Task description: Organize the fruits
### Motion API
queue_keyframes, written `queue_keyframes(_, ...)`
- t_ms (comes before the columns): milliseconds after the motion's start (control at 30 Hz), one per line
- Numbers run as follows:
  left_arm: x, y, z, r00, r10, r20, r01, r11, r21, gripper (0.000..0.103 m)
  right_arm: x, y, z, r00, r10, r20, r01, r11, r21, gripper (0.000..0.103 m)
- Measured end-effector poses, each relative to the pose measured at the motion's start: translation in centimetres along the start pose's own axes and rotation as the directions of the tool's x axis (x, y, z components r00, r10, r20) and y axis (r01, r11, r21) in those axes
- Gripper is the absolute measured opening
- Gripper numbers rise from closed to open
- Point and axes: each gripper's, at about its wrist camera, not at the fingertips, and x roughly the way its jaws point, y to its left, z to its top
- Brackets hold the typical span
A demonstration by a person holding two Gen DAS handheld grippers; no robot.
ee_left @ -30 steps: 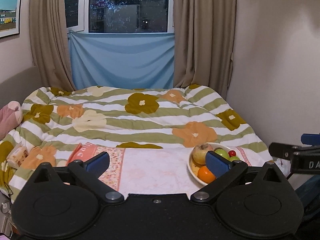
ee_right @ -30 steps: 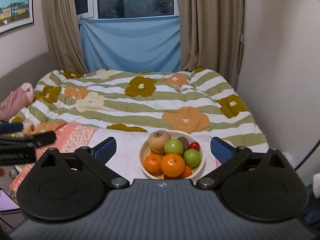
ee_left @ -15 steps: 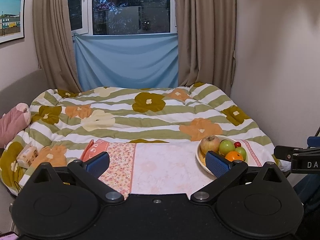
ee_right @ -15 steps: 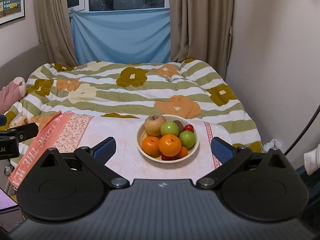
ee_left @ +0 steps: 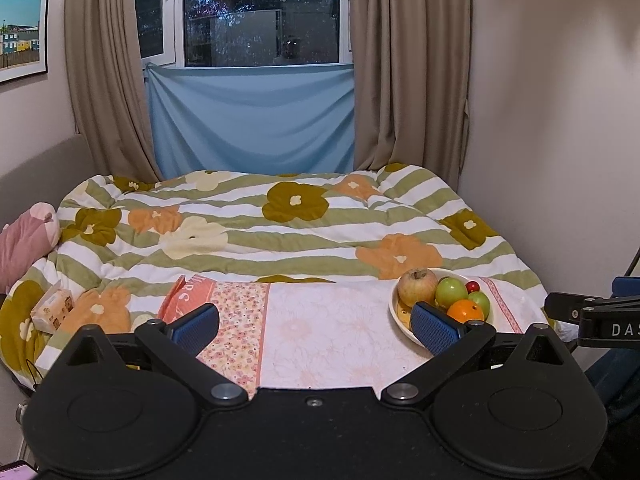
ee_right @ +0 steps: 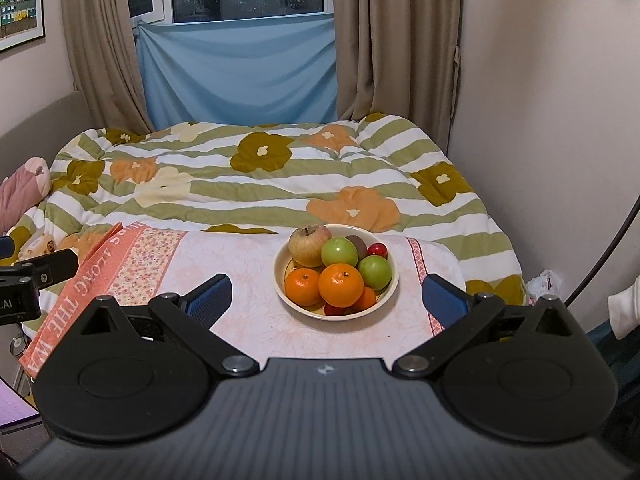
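Sitting on pink cloth [ee_right: 248, 264]: cream bowl [ee_right: 390, 286] heaped with oranges [ee_right: 341, 285], green apples [ee_right: 339, 252], one big yellowish apple [ee_right: 309, 245]. Left gripper [ee_left: 316, 324], right gripper [ee_right: 326, 294] both spread wide, holding nothing.

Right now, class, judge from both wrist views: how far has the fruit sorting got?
Done: nothing visible. The apple, green apples, oranges and small red fruit all sit piled in the bowl. In hand: nothing; the left gripper and right gripper are open and empty. Left: all the sorting.
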Motion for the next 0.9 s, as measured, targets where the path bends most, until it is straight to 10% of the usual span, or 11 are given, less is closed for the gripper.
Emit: queue_keyframes(900,0.21,-0.22,0.09,1.0,-0.014,0.002,0.014,1.0,0.009,0.103,0.84,0.31,-0.17,1.0,-0.009,-0.017,0.009,1.0,0.013,0.103)
